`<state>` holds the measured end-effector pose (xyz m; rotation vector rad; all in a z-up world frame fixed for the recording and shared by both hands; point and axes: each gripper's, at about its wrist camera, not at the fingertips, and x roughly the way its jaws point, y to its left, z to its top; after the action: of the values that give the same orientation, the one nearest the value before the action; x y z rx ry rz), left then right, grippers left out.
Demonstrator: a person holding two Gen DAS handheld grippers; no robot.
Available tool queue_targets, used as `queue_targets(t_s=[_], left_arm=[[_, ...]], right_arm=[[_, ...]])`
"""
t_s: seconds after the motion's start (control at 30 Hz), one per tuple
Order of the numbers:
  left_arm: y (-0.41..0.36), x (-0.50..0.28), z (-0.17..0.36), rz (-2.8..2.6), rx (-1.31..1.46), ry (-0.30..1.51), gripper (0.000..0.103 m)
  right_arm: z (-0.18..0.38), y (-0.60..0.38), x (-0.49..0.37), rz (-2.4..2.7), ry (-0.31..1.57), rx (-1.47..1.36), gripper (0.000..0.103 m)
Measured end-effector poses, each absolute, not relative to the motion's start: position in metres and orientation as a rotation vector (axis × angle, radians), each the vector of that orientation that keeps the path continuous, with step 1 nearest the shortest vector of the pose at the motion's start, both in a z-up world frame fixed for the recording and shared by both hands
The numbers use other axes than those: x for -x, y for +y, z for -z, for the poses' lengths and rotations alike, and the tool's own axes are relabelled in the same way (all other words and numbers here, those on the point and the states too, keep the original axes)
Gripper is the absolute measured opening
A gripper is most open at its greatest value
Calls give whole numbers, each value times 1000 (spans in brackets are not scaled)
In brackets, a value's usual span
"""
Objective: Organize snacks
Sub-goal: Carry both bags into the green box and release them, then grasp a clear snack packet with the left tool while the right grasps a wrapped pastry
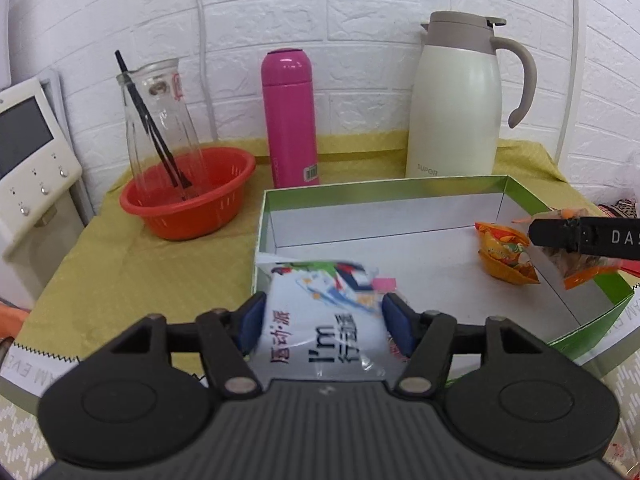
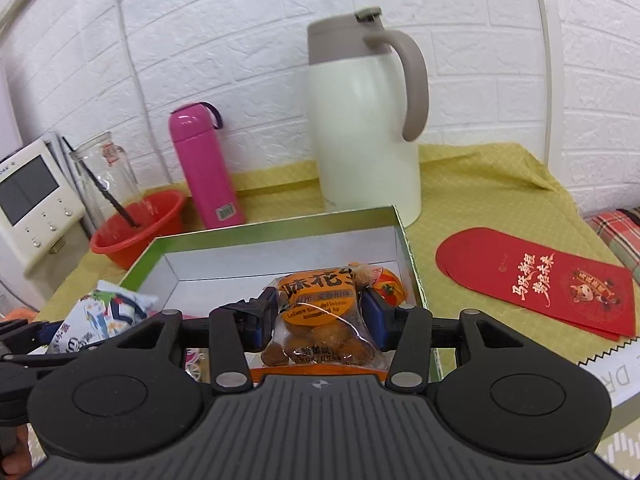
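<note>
Snacks are seen from both wrist cameras, yet each view adds something: only the right wrist view shows the red envelope lying flat on the yellow-green tablecloth to the right of the box, while only the left wrist view shows the far right corner of the green-walled box and the orange snack packet lying clearly on its white floor by the right wall. The left gripper is closed on the white snack bag, its blue pads pressed to the bag's two sides, and the bag is held at the box's near left wall, its upper end leaning over the rim. The right gripper is clamped on the clear peanut packet with an orange label, held above the near right part of the box; in the left view one black finger of it is seen reaching in from the right. The red basket holds a clear glass bottle, and a black straw is stood slanting inside that bottle. Behind the box, a pink flask and a cream jug are stood upright before the white brick wall. A white appliance with a dark screen is seen at the left edge
</note>
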<state>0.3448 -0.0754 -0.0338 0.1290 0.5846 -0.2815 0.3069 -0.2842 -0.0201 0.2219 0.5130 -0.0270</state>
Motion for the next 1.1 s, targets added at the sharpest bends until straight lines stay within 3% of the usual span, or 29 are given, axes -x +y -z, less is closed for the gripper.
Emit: queue_targets(t_s=[0.07,0.13,0.33,0.37,0.4,0.73,1.1], left_arm=[[-79,-344,34,286,-156,575,72],[-84,-341,33,273,-205,553,75],[-71,-308,16,270,-211,494,80],[-67,-300,14,281,-196,496,86],[-63,-291,12,291,-181,497,101],[-53,-220,28,339,-100,662,103],[-67,-228,56,369,7,871,103]], right_arm=[[24,-289,-310,25,531,-239,86],[24,-292,-307,27,521,-249,103],[-2,-291,-262,-22,429,-188,103],[-6,-290,-250,-33,430,-182,103],[-7,-289,-237,-36,439,-179,103],[44,-259,-184,-44,794,-166,103],[63,-243,-196,-29,876,-52,103]])
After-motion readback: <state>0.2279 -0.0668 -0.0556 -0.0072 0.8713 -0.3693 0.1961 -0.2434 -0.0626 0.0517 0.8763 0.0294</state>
